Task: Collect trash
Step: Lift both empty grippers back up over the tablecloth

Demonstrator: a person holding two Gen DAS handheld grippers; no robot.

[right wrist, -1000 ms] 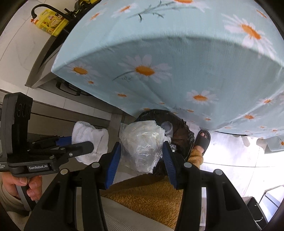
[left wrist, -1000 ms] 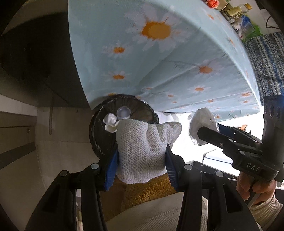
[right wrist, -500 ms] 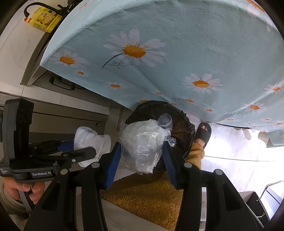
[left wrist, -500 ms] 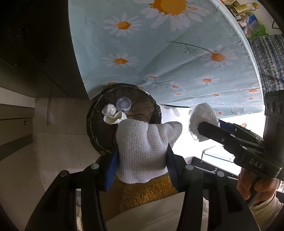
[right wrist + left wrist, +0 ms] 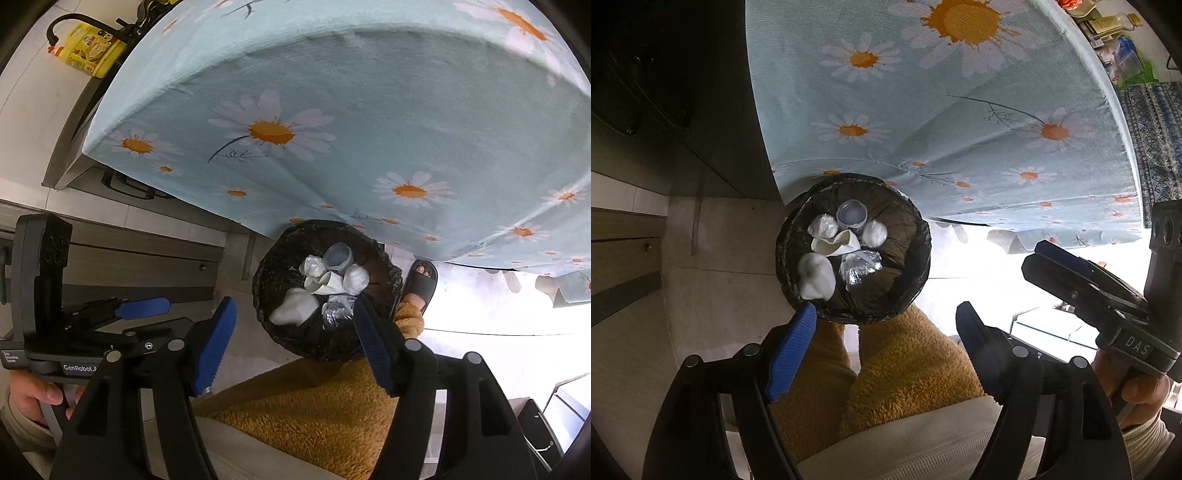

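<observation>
While both the left gripper (image 5: 886, 325) and right gripper (image 5: 291, 332) are hanging spread and empty above the bin (image 5: 916, 258) beside the bench (image 5: 923, 110), trash (image 5: 816, 275) is lying inside, apparently for dumping.

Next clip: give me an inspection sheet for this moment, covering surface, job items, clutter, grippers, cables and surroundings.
Surface: pale tiled floor; daisy tablecloth hangs beside the bin.
Job's things: black-lined bin holds a white cloth wad, crumpled clear plastic, a small clear cup and white scraps.
Clutter: yellow bottle on the counter.
Grippers: left gripper open, empty; right gripper open, empty; both above the bin.
Cables: nothing seen.
Surroundings: dark cabinets; sandalled foot.
</observation>
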